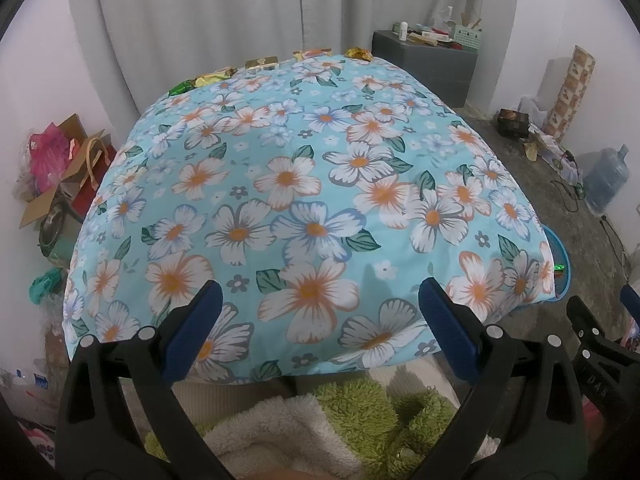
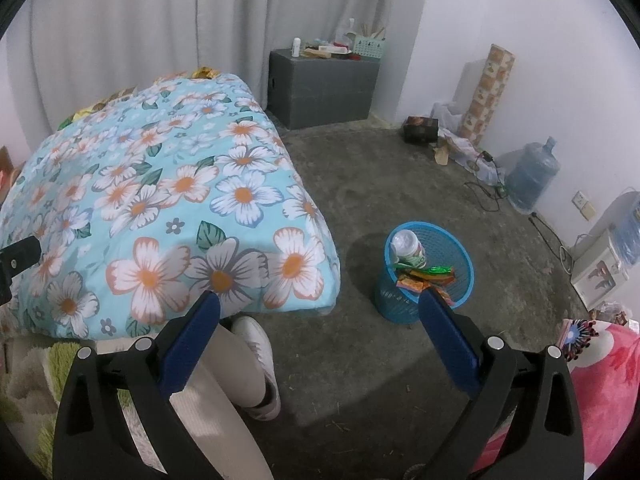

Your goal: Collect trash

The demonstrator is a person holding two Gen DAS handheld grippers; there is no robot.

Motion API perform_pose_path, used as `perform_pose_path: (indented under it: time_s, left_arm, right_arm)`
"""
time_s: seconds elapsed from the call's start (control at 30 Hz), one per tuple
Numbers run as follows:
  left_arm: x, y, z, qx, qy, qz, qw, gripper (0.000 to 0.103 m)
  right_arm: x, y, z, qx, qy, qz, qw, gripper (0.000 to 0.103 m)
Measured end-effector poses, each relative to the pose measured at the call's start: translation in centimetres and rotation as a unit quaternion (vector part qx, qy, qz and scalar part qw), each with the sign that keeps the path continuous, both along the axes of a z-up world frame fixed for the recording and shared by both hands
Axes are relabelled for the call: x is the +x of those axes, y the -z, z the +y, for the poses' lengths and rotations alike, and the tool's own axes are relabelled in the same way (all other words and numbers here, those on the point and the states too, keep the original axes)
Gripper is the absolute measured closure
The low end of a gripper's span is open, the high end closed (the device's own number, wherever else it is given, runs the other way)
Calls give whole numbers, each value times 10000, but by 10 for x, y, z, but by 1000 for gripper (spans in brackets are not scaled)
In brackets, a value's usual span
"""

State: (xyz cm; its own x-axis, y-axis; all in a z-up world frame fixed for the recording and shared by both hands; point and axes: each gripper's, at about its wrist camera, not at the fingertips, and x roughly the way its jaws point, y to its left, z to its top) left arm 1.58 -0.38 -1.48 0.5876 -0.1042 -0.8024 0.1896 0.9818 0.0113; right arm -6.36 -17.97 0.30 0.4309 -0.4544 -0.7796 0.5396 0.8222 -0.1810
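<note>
With both the left gripper [image 1: 318, 296] and right gripper [image 2: 319, 308] spread and empty, reach across the floral bench [image 1: 304, 184] to the far-edge wrappers [image 1: 262, 63], then carry each to the blue basket [image 2: 460, 276].

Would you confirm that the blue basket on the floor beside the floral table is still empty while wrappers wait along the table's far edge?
Not quite: the blue basket already holds a bottle and several wrappers, as the right wrist view shows. Wrappers do line the floral table's far edge.
</note>
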Motion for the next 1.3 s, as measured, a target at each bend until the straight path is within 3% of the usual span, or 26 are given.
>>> perform_pose_path:
  time_s: [1.3]
  left_arm:
    - [-2,-6,-5,-104,151,-42,9998,9]
  right_arm:
    - [0,-5,-4,4,10,-20,10000,6]
